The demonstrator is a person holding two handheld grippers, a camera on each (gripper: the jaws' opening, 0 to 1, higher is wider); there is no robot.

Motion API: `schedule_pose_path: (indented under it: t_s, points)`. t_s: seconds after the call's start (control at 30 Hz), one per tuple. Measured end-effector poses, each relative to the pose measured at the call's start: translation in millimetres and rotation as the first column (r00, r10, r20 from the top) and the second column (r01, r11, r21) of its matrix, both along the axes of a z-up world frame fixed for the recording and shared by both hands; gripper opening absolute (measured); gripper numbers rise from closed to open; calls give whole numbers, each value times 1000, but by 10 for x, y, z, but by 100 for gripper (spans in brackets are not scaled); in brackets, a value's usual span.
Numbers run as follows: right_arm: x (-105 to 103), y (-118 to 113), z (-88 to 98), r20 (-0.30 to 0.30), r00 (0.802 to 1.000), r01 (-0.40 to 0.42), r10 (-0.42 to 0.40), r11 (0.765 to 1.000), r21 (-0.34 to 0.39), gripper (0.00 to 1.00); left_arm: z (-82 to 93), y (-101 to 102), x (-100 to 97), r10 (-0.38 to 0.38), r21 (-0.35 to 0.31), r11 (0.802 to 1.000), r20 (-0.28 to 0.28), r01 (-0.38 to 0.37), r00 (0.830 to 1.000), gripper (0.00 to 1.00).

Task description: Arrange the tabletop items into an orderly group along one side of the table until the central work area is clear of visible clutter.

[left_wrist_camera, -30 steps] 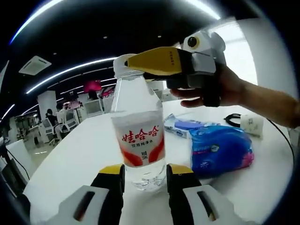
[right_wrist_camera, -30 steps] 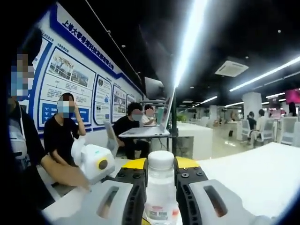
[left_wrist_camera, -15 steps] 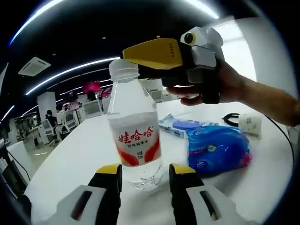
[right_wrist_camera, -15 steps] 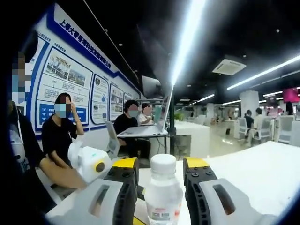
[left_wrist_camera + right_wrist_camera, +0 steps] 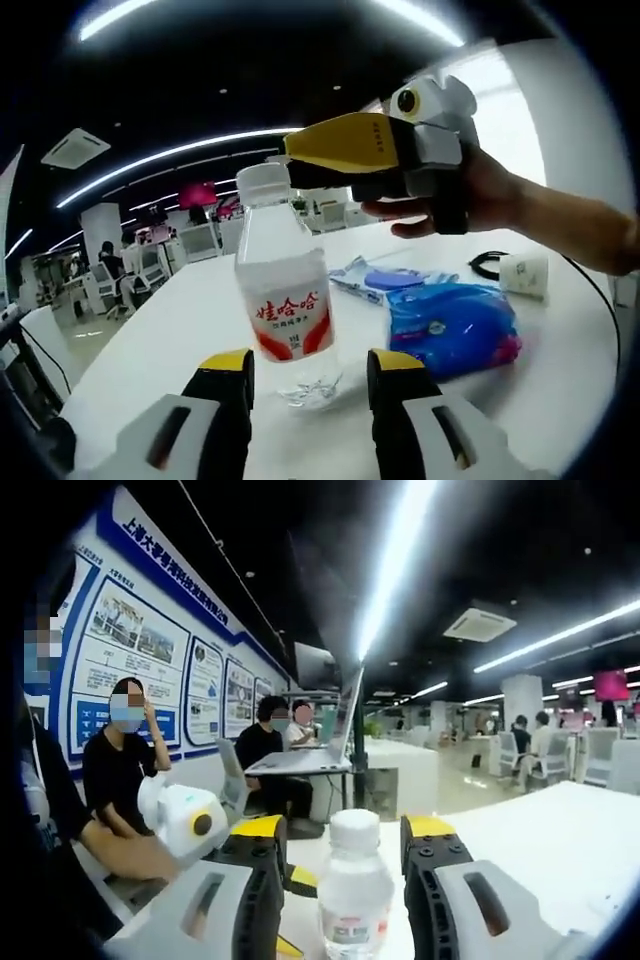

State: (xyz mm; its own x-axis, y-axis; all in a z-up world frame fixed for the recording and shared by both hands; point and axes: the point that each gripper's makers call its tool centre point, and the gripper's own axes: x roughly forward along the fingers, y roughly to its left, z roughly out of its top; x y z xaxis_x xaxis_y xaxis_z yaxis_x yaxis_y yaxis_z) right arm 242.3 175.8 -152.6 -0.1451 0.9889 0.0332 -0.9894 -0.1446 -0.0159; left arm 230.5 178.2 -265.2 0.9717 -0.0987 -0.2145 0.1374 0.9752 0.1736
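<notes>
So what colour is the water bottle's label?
White with red lettering and red swooshes, on the water bottle; clearest in the left gripper view.

both grippers, left (image 5: 306,372) and right (image 5: 342,838), jaws spread apart.

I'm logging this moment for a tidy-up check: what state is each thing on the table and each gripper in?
Water bottle: upright on the table, cap on, nearly empty, not gripped.
Blue tissue pack: lying flat, closed.
Blue wrapper: lying flat behind the tissue pack.
Left gripper: open, jaws either side of the bottle base.
Right gripper: open, jaws apart at the bottle cap.
</notes>
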Motion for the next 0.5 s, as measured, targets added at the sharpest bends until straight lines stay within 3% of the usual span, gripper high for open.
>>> schedule_pose_path:
  t_s: [0.17,0.5]
  points:
    - [-115,-96,63,21,1000,4,-5,1000,10,43,75,-17,-115,-10,20,1000,15,9,1000,45]
    - [-110,-297,147,45,999,26,-27,999,18,44,173,-147,-272,-47,50,998,31,46,998,45]
